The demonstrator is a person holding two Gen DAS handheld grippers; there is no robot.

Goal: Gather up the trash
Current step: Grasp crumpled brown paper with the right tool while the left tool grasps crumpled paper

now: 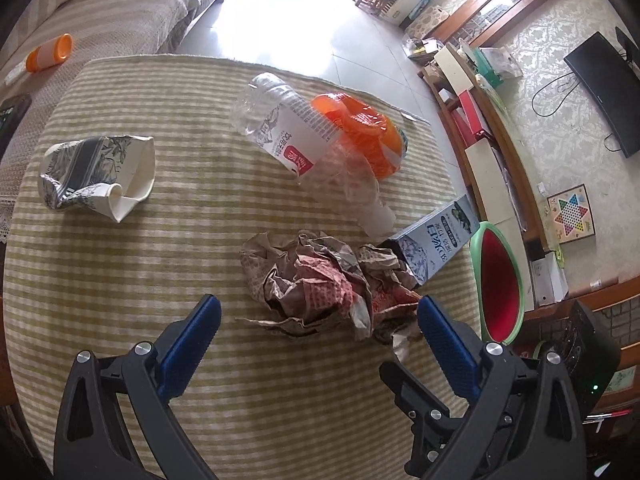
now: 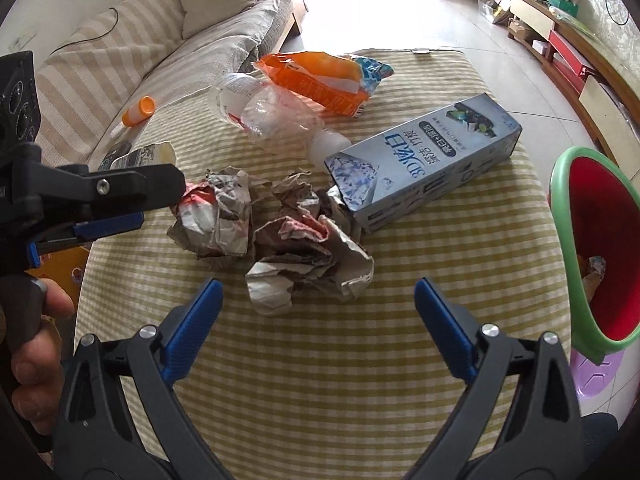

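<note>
Crumpled brown paper lies mid-table on the striped cloth. My left gripper is open just short of it, its jaws spread to either side. My right gripper is open and empty, just in front of the paper. Behind the paper lie a clear plastic bottle, an orange snack bag and a pale blue carton. A crushed paper cup lies at the left. A red bin with a green rim stands off the table's right edge.
A striped sofa runs along the far left with an orange-capped tube on it. A low TV cabinet lines the right wall. The left tool and the hand holding it show at the left of the right wrist view.
</note>
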